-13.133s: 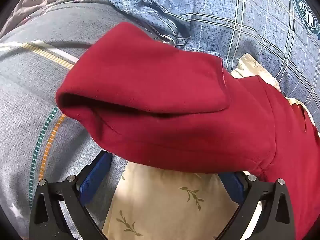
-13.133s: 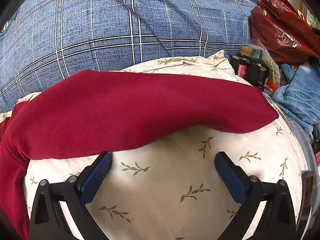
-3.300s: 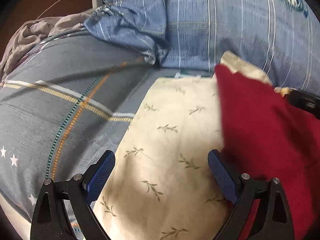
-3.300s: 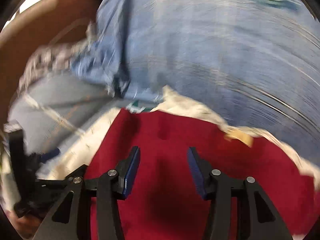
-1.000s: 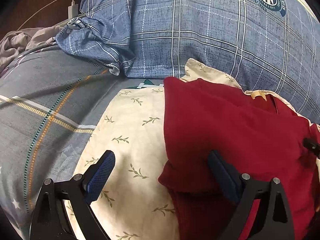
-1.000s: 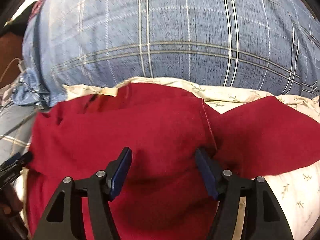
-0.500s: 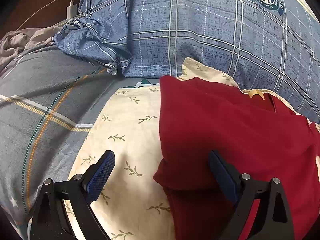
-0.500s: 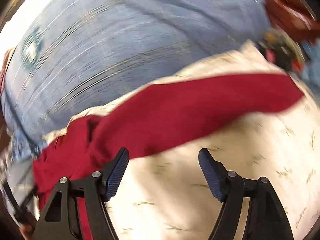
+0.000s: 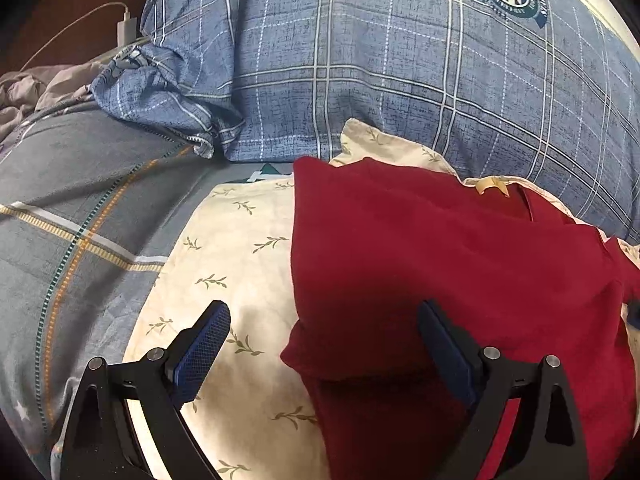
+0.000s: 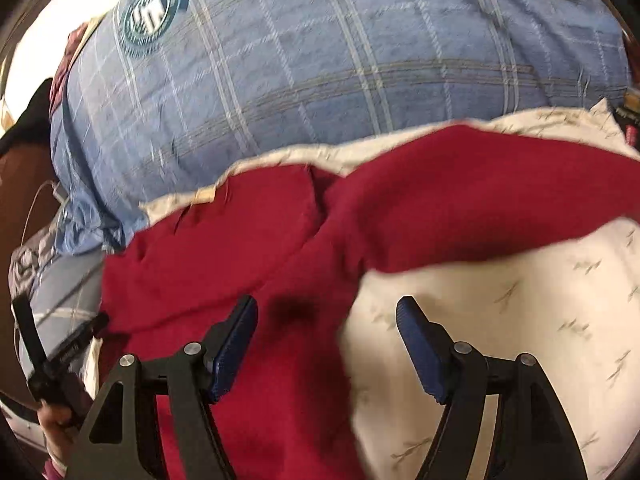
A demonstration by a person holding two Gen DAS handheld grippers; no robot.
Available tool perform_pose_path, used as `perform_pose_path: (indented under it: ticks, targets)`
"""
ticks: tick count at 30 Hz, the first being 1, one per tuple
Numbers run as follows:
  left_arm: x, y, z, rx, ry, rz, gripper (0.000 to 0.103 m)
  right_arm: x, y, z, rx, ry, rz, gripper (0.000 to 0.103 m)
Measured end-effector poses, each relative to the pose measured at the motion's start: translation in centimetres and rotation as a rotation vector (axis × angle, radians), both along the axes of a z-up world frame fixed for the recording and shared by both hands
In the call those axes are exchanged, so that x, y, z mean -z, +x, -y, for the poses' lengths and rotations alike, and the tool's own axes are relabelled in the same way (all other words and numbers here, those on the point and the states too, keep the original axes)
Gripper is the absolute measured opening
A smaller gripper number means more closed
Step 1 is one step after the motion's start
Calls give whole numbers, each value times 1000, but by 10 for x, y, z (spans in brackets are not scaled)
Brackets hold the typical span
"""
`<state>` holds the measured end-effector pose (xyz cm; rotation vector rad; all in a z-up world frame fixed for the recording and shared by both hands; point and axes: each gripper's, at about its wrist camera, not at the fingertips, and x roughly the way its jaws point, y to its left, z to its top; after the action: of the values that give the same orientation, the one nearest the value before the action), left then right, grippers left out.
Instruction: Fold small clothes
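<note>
In the left wrist view, a dark red garment point(image 9: 460, 264) is seen lying on a cream leaf-print pillow point(image 9: 236, 264), with its folded left edge running nearly straight up the picture from the near side toward a blue plaid quilt point(image 9: 400, 72). The garment's neckline, marked by a pale yellow label point(image 9: 490, 186), is turned toward the quilt, so the body's long axis is laid from the camera away toward the quilt. The left gripper point(image 9: 322, 346) is held with its jaws spread wide; nothing is clamped between the blue pads, although the far pad is set over the red cloth and the near pad over bare pillow. A grey striped bedsheet point(image 9: 80, 208) is spread to the left, and a white charger with its cable point(image 9: 126, 32) is visible at the top left.

In the right wrist view (blurred by motion), the same garment point(image 10: 256, 248) is shown with one sleeve point(image 10: 480, 200) stretched out rightward across the pillow point(image 10: 540, 300), its long axis running roughly crosswise to the body. The right gripper point(image 10: 326, 344) is held with its jaws apart and nothing pinched; the left pad is placed over the red cloth, the right pad over the pillow. The left gripper's black frame, held in a hand point(image 10: 60, 420), is glimpsed at the lower left edge. The plaid quilt point(image 10: 320, 60) fills the top.
</note>
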<state>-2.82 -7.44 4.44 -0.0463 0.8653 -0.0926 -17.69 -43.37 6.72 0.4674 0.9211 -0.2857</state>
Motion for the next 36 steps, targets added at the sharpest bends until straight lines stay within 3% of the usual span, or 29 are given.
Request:
perform_pose_path:
  ticks: [3, 10, 17, 21, 22, 24, 26, 29, 30, 32, 33, 36]
  targets:
    - [-1, 2, -4, -4, -34, -14, 94, 10, -11, -3, -11, -6, -24, 73]
    - [1, 1, -3, 2, -50, -34, 94, 1, -40, -3, -4, -22, 9, 73]
    - [2, 0, -4, 1, -60, -47, 94, 0, -81, 77, 293, -38, 48, 73]
    - [4, 2, -2, -1, -55, -51, 94, -6, -105, 132, 466, -13, 124, 74]
    - [5, 2, -1, -1, -53, -52, 94, -6, -110, 145, 502, -6, 146, 80]
    - [6, 3, 0, -2, -50, -54, 94, -2, -119, 171, 585, 25, 155, 81]
    - [6, 4, 1, -3, -50, -54, 94, 0, -121, 187, 617, 54, 220, 81]
    - [7, 6, 2, -4, -46, -54, 95, 0, -109, 208, 628, 41, 213, 82]
    - [8, 7, 2, -4, -43, -55, 95, 1, -104, 210, 628, 35, 207, 78]
    - [9, 8, 3, -3, -38, -56, 95, 2, -93, 220, 638, 26, 198, 38]
    - [9, 8, 3, -3, -37, -55, 95, 2, -92, 227, 637, 37, 187, 10]
    - [8, 8, 3, -3, -35, -50, 95, -16, -89, 235, 642, -11, 176, 8]
